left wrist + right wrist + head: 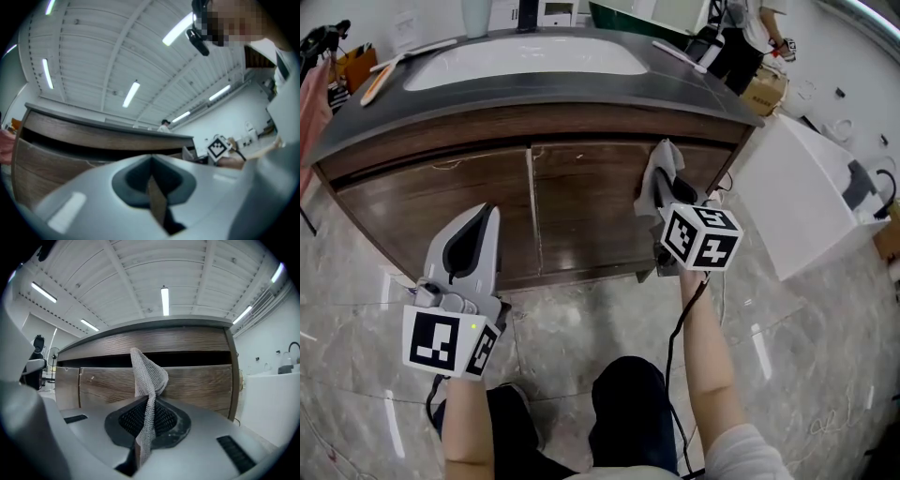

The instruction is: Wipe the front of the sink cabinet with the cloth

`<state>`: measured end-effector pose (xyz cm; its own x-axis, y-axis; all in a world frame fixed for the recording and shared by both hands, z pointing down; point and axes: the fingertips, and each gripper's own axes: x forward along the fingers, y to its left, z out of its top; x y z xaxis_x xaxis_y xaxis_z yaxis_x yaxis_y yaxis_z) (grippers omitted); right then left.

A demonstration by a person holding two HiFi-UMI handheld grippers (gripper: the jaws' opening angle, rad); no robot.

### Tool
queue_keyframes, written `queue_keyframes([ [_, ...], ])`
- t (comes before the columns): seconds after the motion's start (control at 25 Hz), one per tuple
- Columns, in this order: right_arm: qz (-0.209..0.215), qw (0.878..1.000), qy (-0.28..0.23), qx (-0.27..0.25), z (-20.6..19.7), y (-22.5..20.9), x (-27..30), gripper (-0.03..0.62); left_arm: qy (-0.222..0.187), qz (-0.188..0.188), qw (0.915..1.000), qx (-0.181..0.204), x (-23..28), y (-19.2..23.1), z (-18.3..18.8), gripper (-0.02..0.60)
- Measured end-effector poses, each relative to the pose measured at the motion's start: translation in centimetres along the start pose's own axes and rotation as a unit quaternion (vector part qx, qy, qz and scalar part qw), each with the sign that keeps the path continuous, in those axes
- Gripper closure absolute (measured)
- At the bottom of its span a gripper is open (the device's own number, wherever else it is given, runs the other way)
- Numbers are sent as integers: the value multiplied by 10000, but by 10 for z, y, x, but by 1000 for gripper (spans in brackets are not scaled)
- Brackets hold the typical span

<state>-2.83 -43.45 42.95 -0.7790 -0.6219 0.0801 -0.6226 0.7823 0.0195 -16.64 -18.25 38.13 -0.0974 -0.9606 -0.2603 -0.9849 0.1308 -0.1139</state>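
Pinching the grey mesh cloth (653, 172), the right gripper (667, 185) holds it up right of centre, near the sink cabinet (581, 211) front; the left gripper (484, 221), lower left, is clenched empty.

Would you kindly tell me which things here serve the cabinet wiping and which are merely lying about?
In use: cloth, gripped by the right gripper; cabinet front.
Lying about: orange tool on the counter; cardboard box; left gripper, shut and empty.
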Motion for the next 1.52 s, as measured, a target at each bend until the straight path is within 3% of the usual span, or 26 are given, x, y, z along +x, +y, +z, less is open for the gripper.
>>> queue_keyframes([
  [0.56, -1145, 9934, 89, 51, -5, -123, -24, 588, 18, -35, 10000, 8, 3, -6, -1, 577],
  [0.72, -1242, 9922, 27, 114, -9, -141, -27, 588, 50, -16, 10000, 25, 1, -5, -2, 577],
  [0.88, -1330, 9911, -37, -5, -17, -138, -27, 588, 67, -14, 10000, 33, 0, -6, -2, 577],
  [1.16, -1181, 9916, 523, 70, -79, -130, -19, 587, 78, -6, 10000, 40, -1, -7, -2, 577],
  [1.32, -1186, 9916, 503, 126, -82, -124, -18, 588, 72, 17, 10000, 43, -3, -7, 0, 577],
  [1.52, -725, 9961, 478, -151, -77, -76, -8, 588, 73, 28, 10000, 56, -6, -6, 0, 577],
])
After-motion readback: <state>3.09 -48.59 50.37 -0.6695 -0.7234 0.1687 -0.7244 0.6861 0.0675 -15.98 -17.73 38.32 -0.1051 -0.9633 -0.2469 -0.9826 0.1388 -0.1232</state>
